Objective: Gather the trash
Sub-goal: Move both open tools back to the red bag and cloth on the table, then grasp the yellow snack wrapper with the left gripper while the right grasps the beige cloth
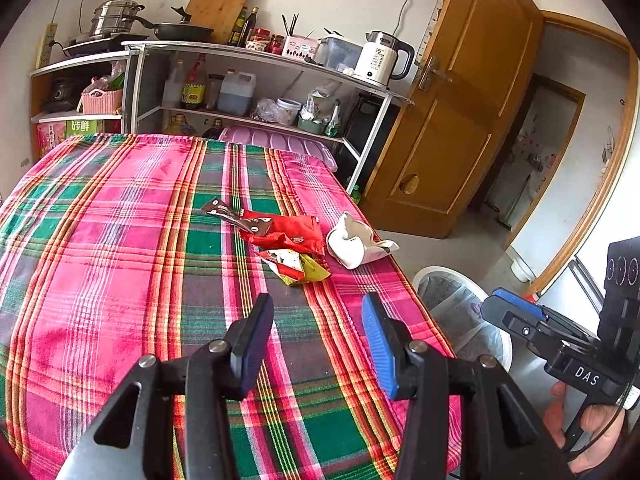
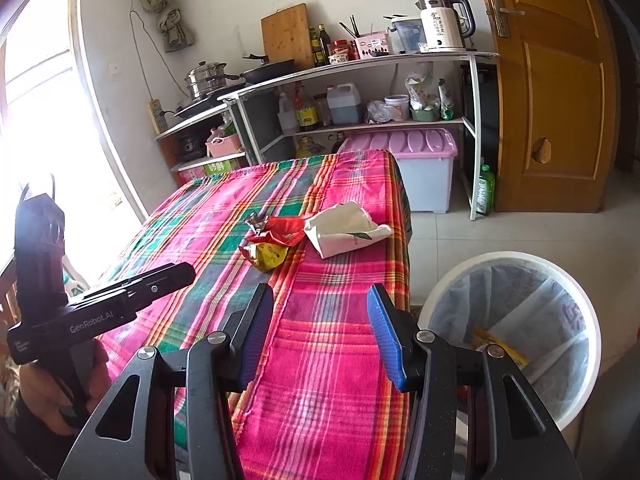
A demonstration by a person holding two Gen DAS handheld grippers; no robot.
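Trash lies on a table with a pink-green plaid cloth (image 1: pixel 120 240): a brown sachet (image 1: pixel 224 212), a red wrapper (image 1: pixel 288 230), a yellow-red wrapper (image 1: pixel 298 266) and a white crumpled packet (image 1: pixel 354 244). The same pile shows in the right wrist view: red wrapper (image 2: pixel 286 230), yellow wrapper (image 2: pixel 268 256), white packet (image 2: pixel 344 230). My left gripper (image 1: pixel 318 338) is open and empty above the cloth, short of the pile. My right gripper (image 2: pixel 320 332) is open and empty over the table's near edge. A white bin (image 2: pixel 516 336) lined with a bag stands on the floor to the right.
The bin also shows in the left wrist view (image 1: pixel 460 304), and holds a yellow wrapper (image 2: pixel 500 346). A shelf (image 1: pixel 260 56) with pots, bottles and a kettle (image 1: pixel 382 58) stands behind the table. A pink-lidded box (image 2: pixel 416 168) and a wooden door (image 2: pixel 556 92) are at the right.
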